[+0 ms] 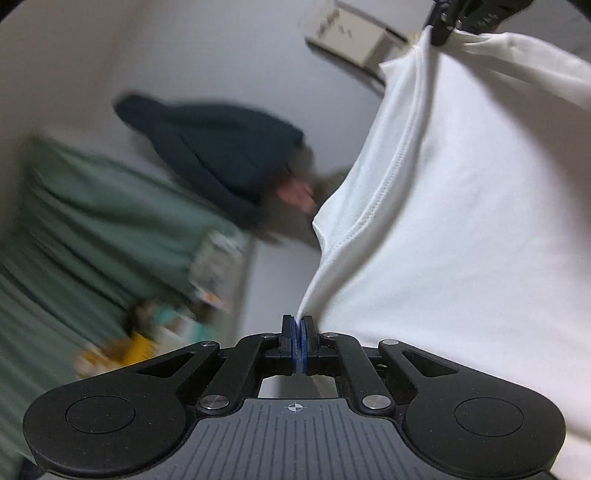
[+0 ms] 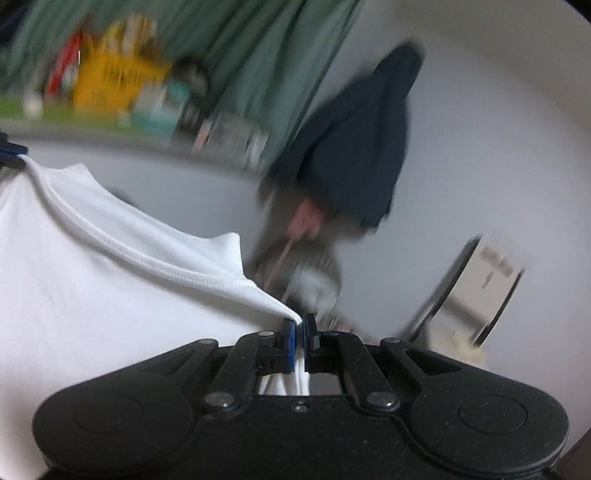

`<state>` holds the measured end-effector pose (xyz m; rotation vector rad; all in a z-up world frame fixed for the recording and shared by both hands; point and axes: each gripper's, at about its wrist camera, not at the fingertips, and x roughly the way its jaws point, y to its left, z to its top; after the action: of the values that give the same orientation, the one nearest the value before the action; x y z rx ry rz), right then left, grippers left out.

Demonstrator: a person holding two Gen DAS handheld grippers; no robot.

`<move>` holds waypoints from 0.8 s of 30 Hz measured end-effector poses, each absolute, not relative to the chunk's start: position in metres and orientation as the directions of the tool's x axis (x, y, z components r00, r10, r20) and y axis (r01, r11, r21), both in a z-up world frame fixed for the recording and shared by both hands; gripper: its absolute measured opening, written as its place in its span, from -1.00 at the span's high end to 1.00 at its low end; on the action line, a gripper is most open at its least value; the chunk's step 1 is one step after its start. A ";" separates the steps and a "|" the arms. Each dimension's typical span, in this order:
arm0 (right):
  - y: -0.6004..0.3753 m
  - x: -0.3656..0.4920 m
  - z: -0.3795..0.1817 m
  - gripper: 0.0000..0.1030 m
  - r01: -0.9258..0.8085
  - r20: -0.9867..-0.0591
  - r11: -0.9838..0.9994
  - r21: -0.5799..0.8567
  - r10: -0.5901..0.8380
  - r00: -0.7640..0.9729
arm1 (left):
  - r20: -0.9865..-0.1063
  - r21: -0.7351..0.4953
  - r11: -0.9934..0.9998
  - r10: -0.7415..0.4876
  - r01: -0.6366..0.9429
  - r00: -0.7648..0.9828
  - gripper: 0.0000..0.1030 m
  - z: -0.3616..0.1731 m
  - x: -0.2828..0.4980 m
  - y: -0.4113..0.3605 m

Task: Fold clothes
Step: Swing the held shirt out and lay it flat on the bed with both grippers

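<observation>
As we look along our two grippers, the nearest thing we see is the blue pads squeezed tight on cloth. Our left gripper (image 1: pixel 297 326) is closed on a thin pinch of the white shirt (image 1: pixel 461 221), right at its stitched edge. Our right gripper (image 2: pixel 300 326) is closed on another bit of the same shirt (image 2: pixel 92 277), and some cloth bunches inside its jaws. The shirt hangs up in the air between our two grippers, pulled tight along the hem (image 2: pixel 147 254), and it is not lying on any table that we can see. We cannot tell how much of it is folded, because only the top part shows. Farther off, the room is blurry. We see a dark blue jacket (image 1: pixel 221 155) on the white wall (image 1: pixel 166 55), a green curtain (image 1: pixel 92 206), a cardboard box (image 1: pixel 343 33), and some yellow and red things (image 2: pixel 118 85) on a ledge. We think the biggest risk is a slip. The left pinch is very small, so a hard tug or a quick swing could pull the cloth out, and that side would drop. If we pull our grippers too far apart, the hem could slide free. If we let it sag, the shirt could crease and fold crooked.
</observation>
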<state>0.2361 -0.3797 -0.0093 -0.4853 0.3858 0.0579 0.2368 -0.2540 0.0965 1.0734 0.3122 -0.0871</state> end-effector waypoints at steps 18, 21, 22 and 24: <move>-0.339 0.371 -0.111 0.76 -0.154 -0.669 0.973 -0.172 -0.001 0.743 | -0.483 0.796 0.545 0.310 0.264 0.819 0.92 -0.088 0.301 -0.230; -0.356 0.366 -0.099 -0.12 -0.139 -0.691 0.981 -0.132 0.010 0.723 | -0.504 0.747 0.623 0.304 0.231 0.808 0.92 -0.093 0.312 -0.221; -0.364 0.361 -0.094 -0.18 -0.137 -0.697 0.984 -0.117 0.017 0.716 | -0.518 0.723 0.655 0.301 0.221 0.801 0.92 -0.091 0.317 -0.217; -0.388 0.339 -0.081 -0.19 -0.149 -0.678 0.985 -0.082 0.055 0.733 | -0.550 0.673 0.709 0.285 0.213 0.785 0.78 -0.087 0.318 -0.208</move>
<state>0.3390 -0.3880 -0.0813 -0.1343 0.7398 0.1124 0.3180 -0.2081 -0.0866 0.7987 0.6851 0.0433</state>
